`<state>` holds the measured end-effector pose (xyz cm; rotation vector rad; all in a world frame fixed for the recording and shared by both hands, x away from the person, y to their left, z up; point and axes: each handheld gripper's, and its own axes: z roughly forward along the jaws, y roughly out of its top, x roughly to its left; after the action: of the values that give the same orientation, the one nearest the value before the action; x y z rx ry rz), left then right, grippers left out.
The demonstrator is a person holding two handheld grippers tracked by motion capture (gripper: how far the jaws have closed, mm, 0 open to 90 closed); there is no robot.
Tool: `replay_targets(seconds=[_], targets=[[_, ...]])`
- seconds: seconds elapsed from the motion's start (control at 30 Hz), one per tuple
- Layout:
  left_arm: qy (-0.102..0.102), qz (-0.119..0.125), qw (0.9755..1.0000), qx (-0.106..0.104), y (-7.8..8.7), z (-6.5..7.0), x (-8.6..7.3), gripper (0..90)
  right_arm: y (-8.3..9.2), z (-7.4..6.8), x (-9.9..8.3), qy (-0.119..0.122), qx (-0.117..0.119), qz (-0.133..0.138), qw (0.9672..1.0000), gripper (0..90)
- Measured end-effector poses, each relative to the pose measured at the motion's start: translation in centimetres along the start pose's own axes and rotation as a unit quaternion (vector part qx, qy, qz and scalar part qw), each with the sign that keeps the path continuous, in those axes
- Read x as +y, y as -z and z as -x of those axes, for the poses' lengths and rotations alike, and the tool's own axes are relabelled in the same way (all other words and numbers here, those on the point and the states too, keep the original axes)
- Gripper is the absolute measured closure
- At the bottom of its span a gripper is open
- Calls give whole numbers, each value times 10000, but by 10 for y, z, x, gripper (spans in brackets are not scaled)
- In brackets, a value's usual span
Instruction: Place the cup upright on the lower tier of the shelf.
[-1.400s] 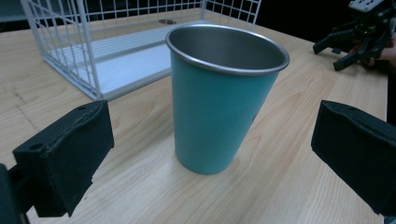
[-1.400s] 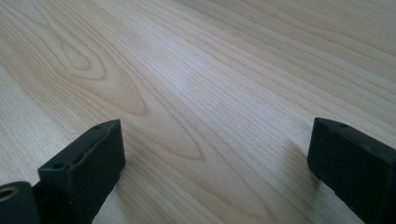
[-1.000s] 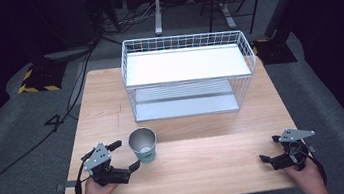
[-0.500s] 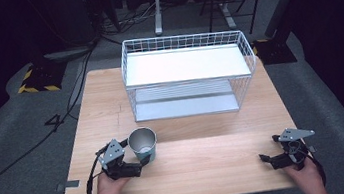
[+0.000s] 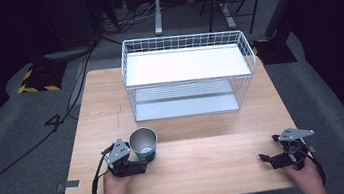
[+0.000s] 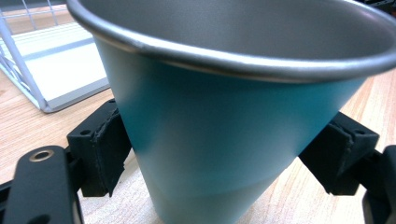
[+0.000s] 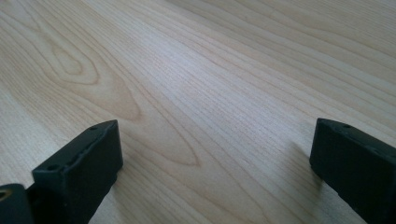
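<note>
1. We see the wooden table, with a white wire rack at its far side
2. A teal metal cup stands upright near the front left
3. Our left gripper has its jaws clamped on the cup's sides
4. Our right gripper rests front right, jaws apart over bare wood

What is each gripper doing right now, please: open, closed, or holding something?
Left gripper: jaws on either side of the teal cup, touching or nearly so; a firm grip cannot be told.
Right gripper: open, empty, over the table.
</note>
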<state>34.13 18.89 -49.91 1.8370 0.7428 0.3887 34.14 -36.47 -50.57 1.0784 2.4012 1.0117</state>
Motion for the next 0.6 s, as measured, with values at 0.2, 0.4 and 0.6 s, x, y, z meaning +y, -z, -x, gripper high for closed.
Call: replay_targets(seconds=[0.2, 0.4, 0.6], targets=[[-66, -7, 10000, -58, 0, 1, 0, 186, 0, 0, 0, 2, -1, 1, 10000, 29], [-11, 34, 10000, -59, 2, 1, 2, 187, 0, 0, 0, 1, 0, 1, 10000, 29], [-69, 50, 10000, -26, 7, 4, 11, 188, 0, 0, 0, 0, -1, 0, 10000, 29]])
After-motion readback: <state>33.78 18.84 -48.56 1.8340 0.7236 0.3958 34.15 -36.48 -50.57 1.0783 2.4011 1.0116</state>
